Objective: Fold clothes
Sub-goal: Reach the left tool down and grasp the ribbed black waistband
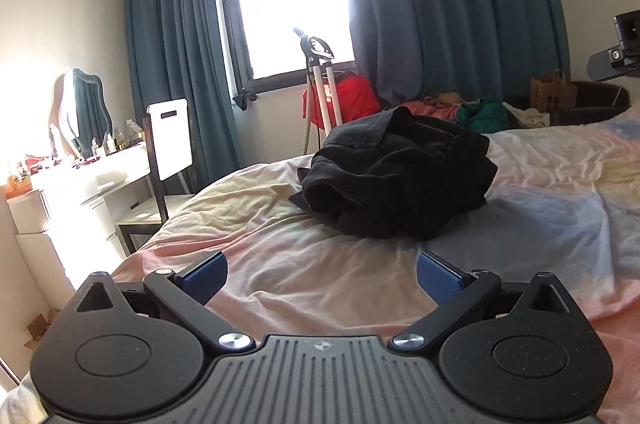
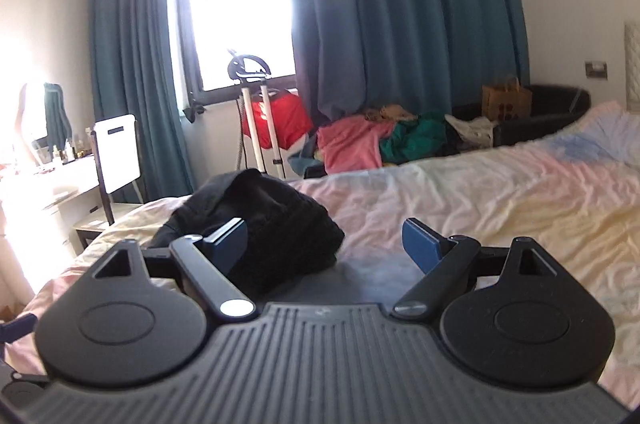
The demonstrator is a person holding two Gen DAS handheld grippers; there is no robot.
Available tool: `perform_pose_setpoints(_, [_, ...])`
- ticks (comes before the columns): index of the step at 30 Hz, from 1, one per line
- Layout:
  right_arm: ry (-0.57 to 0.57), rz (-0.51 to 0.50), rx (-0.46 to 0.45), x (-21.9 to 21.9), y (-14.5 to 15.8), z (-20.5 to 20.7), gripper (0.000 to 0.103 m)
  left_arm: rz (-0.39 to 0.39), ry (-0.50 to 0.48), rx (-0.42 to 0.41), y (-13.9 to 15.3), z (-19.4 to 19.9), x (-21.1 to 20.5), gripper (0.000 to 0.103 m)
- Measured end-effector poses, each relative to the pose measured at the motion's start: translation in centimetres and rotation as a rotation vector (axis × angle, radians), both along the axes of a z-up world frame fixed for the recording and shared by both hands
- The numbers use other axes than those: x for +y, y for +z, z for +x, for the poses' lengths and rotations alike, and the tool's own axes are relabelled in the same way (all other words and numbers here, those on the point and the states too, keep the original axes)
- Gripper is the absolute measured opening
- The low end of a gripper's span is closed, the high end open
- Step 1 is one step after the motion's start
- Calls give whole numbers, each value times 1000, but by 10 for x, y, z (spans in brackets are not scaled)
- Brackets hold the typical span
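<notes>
Crumpled black garment [image 1: 396, 180] heaped on bed [image 1: 560, 184]

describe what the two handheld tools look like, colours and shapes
Both match: the left tool and right tool each have a ribbed dark grey body, two round black discs with triangular cut-outs, black link arms on silver screws, and blue pads. No sleeves show.

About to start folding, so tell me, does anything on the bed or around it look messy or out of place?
Yes. The black garment lies on the bed as a crumpled heap, not spread flat. Beyond the bed's far side, a pile of pink and green clothes is loosely heaped below the curtain. Both grippers are open and empty.
</notes>
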State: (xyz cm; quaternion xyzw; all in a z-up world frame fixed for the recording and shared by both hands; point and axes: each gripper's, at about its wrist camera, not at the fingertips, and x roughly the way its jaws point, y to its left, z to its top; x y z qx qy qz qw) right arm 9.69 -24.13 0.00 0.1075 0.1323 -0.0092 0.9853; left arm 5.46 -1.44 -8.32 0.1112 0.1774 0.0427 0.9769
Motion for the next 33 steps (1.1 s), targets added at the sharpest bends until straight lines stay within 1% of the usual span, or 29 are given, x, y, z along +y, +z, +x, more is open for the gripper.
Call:
perform_pose_setpoints(1, [-10, 36, 18, -6, -1, 2, 86, 18, -9, 16, -3, 9, -6, 102])
perform_pose_setpoints(3, [-33, 98, 30, -18, -1, 6, 86, 22, -35, 61, -7, 34, -15, 102])
perform_pose_setpoints(5, [-64, 128, 24, -27, -5, 8, 86, 35, -40, 79, -12, 61, -25, 102])
perform_pose_setpoints(6, [-80, 134, 29, -31, -8, 10, 86, 57, -42, 82, -15, 77, -32, 101])
perform_pose_setpoints(10, [-119, 194, 80, -50, -22, 20, 86, 211, -92, 39, -20, 132, -72, 101])
perform_pose_setpoints(11, [-132, 210, 82, -55, -24, 22, 86, 239, -111, 37, -21, 146, -84, 101])
perform_pose_setpoints(13, [-163, 227, 80, -63, -29, 26, 86, 254, -166, 62, -22, 175, -107, 101])
perform_pose_setpoints(14, [-178, 234, 81, -66, -31, 28, 86, 259, -183, 59, -23, 187, -117, 101])
perform_pose_setpoints(18, [-211, 278, 112, -80, -45, 41, 86, 308, -202, 40, -30, 233, -157, 100])
perform_pose_setpoints(20, [-225, 306, 137, -86, -52, 49, 86, 337, -196, 14, -36, 251, -175, 99])
perform_pose_setpoints(23, [-237, 338, 160, -92, -62, 57, 86, 360, -150, -17, -44, 274, -197, 96])
perform_pose_setpoints(24, [-239, 341, 165, -93, -64, 59, 86, 360, -112, -30, -44, 281, -202, 92])
perform_pose_setpoints(25, [-242, 338, 168, -93, -67, 61, 86, 358, -67, -45, -44, 288, -205, 90])
perform_pose_setpoints(26, [-245, 334, 172, -92, -69, 63, 86, 337, -31, -59, -42, 293, -206, 91])
perform_pose_setpoints(27, [-247, 332, 176, -92, -71, 65, 86, 306, -9, -76, -39, 296, -204, 87])
perform_pose_setpoints(28, [-245, 333, 181, -92, -73, 68, 86, 294, -7, -98, -36, 295, -203, 73])
perform_pose_setpoints(29, [-241, 336, 184, -91, -76, 71, 87, 289, -11, -121, -33, 293, -201, 63])
perform_pose_setpoints(30, [-225, 340, 176, -91, -77, 73, 88, 292, -18, -159, -29, 287, -199, 43])
perform_pose_setpoints(31, [-200, 339, 155, -90, -78, 75, 86, 282, -20, -185, -21, 280, -195, 28])
perform_pose_setpoints(32, [-182, 328, 134, -87, -77, 75, 86, 268, -20, -207, -13, 274, -190, 20])
perform_pose_setpoints(33, [-168, 313, 116, -84, -76, 76, 86, 254, -21, -228, -5, 268, -185, 16])
